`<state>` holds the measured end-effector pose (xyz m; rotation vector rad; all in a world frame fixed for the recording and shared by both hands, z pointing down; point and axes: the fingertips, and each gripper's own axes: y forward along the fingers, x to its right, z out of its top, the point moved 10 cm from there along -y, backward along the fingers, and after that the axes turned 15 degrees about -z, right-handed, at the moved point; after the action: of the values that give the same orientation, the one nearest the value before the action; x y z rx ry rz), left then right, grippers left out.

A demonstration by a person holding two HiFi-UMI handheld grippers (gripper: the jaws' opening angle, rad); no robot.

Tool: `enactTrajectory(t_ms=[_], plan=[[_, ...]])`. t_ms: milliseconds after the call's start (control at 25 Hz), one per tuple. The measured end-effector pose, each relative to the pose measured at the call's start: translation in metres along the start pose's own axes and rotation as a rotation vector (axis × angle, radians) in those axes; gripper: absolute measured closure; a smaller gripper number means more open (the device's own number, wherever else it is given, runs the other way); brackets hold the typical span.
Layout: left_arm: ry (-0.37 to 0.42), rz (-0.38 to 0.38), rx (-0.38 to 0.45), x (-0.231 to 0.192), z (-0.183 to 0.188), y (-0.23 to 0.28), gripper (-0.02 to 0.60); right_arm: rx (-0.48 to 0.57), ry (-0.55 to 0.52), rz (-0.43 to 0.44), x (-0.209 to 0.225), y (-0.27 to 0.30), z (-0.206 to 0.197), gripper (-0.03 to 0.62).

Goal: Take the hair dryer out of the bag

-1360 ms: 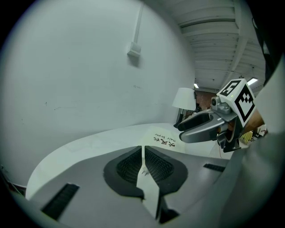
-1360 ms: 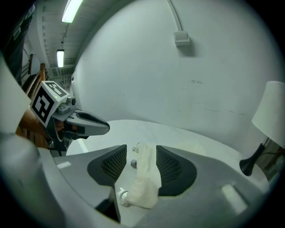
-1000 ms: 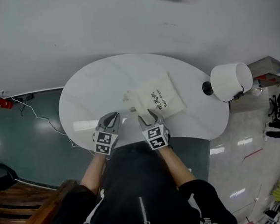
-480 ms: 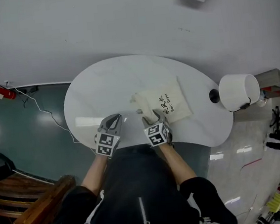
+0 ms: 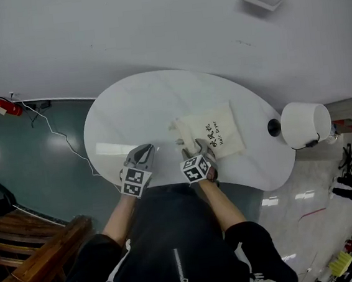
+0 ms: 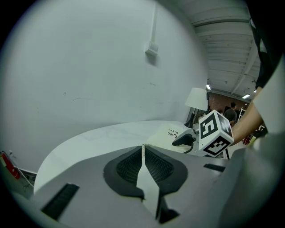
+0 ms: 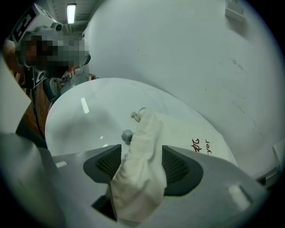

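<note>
Right claw (image 7: pixel 141 165): jaws at full spread, they've just been opening. The gathered neck of the bag (image 7: pixel 187 133) lies loose in the gap. I read the pads as not pinching it, so no grip right now. A grey cord stopper (image 7: pixel 127 135) and a drawstring loop (image 7: pixel 139 112) sit just past the jaw tips at the mouth end.

Left claw (image 6: pixel 143 156): jaws fully together, nothing between them, only bare table (image 6: pixel 102 133) ahead.

Bag: cream cloth pouch, lying flat, print up, right of centre on the white oval table. Its neck points left and near, toward the right claw. A white lamp (image 5: pixel 305 123) stands at the table's right end, apart from the bag.

Progress: roughly 0 of it done, by my read. No hair dryer shows in any view, so presumably it's inside. Mouth looks bunched, not spread. Left to do: grip the neck, open the mouth, pull the dryer out.

Pose: both forearms reach over the near table edge. Right claw pitched steeply down onto the neck. Left claw tilted down less, over bare top just left of the bag, beside the right one, not touching it.
</note>
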<state>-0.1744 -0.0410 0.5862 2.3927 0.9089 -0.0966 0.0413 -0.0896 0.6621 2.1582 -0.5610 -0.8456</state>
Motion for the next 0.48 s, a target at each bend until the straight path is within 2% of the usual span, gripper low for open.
enactTrajectory(t_ms=[120,480], plan=[[-0.001,0.000,-0.002,-0.0022,-0.0004,0.0008,0.555,-0.025,-0.033,-0.012,-0.0005,0.0035,-0.0031,0.320],[0.024,-0.033,-0.031,-0.0012,-0.0030,0.0093,0.555,-0.027,-0.005,-0.047,0.0070,-0.0040,-0.0014,0.434]])
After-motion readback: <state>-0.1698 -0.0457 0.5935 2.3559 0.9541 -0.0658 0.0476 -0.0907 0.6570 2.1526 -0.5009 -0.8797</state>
